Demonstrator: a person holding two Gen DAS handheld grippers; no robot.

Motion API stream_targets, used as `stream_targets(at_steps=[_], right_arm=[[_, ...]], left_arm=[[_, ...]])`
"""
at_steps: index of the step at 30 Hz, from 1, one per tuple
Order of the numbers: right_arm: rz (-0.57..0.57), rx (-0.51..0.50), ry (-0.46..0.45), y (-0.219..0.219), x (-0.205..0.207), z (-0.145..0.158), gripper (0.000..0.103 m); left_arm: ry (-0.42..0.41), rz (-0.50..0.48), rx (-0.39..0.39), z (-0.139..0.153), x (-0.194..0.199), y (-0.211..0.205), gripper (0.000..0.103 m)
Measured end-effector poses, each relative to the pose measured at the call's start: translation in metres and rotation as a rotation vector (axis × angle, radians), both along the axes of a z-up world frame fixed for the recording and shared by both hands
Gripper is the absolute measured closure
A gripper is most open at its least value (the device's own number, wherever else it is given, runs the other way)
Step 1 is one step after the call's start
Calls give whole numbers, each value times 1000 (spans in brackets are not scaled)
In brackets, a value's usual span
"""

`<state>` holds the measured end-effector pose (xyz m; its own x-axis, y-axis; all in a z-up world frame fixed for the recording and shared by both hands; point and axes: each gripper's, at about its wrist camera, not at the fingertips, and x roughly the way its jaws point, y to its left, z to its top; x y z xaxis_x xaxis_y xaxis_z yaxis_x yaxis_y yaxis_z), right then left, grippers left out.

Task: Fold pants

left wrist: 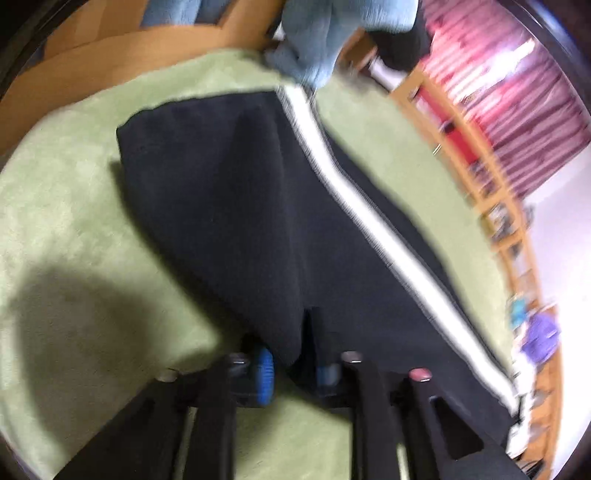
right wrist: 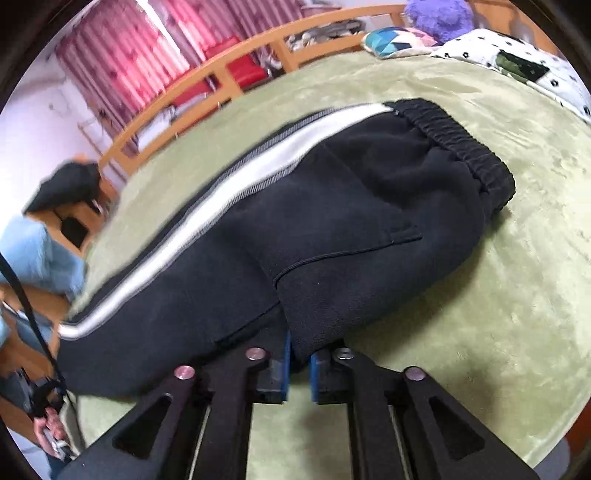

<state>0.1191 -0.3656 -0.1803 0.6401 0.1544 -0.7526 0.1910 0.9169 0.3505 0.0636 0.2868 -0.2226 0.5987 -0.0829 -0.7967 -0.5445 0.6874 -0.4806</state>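
Observation:
Black pants (left wrist: 240,206) with a white side stripe (left wrist: 369,206) lie on a green blanket (left wrist: 66,192). In the left wrist view my left gripper (left wrist: 295,365) is shut on a black edge of the pants near the leg end, lifting it a little. In the right wrist view the pants (right wrist: 332,206) show their elastic waistband (right wrist: 461,147) at the far right and the stripe (right wrist: 207,214) running left. My right gripper (right wrist: 298,365) is shut on a fold of the pants below the pocket. The frames are motion-blurred.
A wooden bed frame (right wrist: 207,81) borders the blanket (right wrist: 480,295), with red curtains (right wrist: 122,55) behind. Pillows (right wrist: 524,62) and a purple plush (right wrist: 439,14) lie at the head. The person's light-blue sleeve (left wrist: 317,40) and other hand (right wrist: 48,428) are in view.

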Motion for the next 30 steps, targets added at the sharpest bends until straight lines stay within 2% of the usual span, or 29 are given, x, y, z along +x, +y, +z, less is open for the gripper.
stream_targets(at_steps=[1,4,7,9,12,14,16,18,20,23,26,28,30], right_arm=[[4,-44,18,4,0,0,84],[-11,-154,17,7,-13,7,71],[-30,-170,-1,6,-24,17,69],[-43,-178,-13,8,-30,26,69],[-50,-188,-37,16,-34,40,66],[-47,-201,-54,25,-32,47,63],[-33,-211,-69,38,-28,52,58],[-8,-250,-62,55,-19,51,57],[14,-285,-54,69,-9,47,57],[41,-311,-36,86,3,38,57],[51,-304,-14,98,16,28,57],[52,-301,-3,106,25,23,57],[57,-299,2,112,32,19,57]], left_arm=[[38,-12,27,-1,-1,-2,67],[14,-40,85,10,-13,-6,66],[-9,-70,165,31,-25,-9,54],[-41,-92,217,48,-26,-7,54],[-109,-119,244,74,-20,4,54],[-145,-127,273,86,-4,16,54],[-140,-137,327,90,13,23,54],[-113,-182,411,90,39,28,54],[-72,-185,489,87,65,33,54],[-54,-179,519,83,93,47,54],[-85,-166,476,79,115,68,54],[-94,-195,439,72,130,77,54],[-80,-214,458,65,141,76,54]])
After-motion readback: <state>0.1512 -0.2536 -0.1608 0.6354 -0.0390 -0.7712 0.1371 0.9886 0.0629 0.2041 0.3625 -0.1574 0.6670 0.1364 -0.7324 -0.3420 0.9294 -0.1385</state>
